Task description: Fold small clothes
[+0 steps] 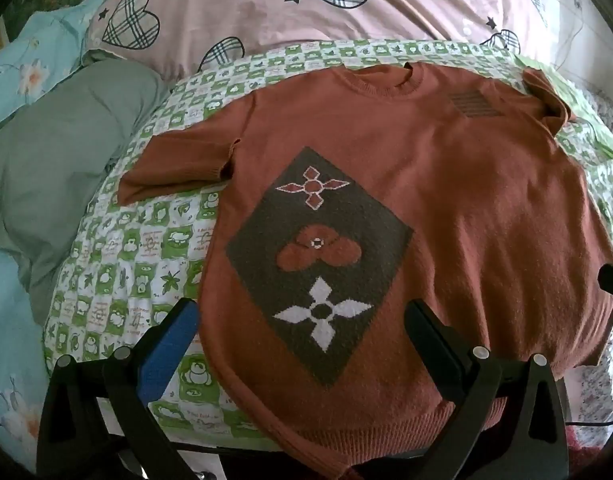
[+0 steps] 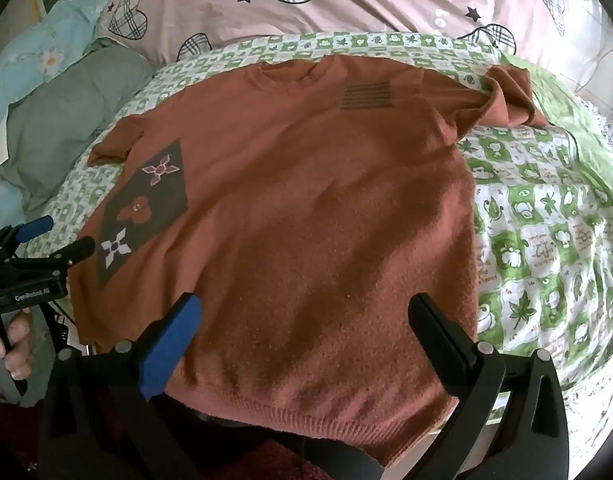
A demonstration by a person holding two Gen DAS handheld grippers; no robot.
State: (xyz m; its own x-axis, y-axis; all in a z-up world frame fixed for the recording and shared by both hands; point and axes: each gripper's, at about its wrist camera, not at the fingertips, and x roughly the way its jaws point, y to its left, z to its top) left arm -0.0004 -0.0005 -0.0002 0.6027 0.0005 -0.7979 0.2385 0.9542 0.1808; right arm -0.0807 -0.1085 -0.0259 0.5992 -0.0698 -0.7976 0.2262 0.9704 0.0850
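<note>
A rust-orange knitted short-sleeved sweater lies flat, front up, on a green and white checked sheet. It has a grey diamond patch with flowers and shows in the right wrist view too. Its left sleeve lies spread out; its right sleeve is bunched. My left gripper is open above the hem at the left side, holding nothing. My right gripper is open above the hem at the right side, holding nothing. The left gripper also shows at the left edge of the right wrist view.
A pink quilt with plaid hearts lies behind the sweater. A grey-green pillow and a light blue floral cover lie at the left. The bed's near edge runs just under the hem.
</note>
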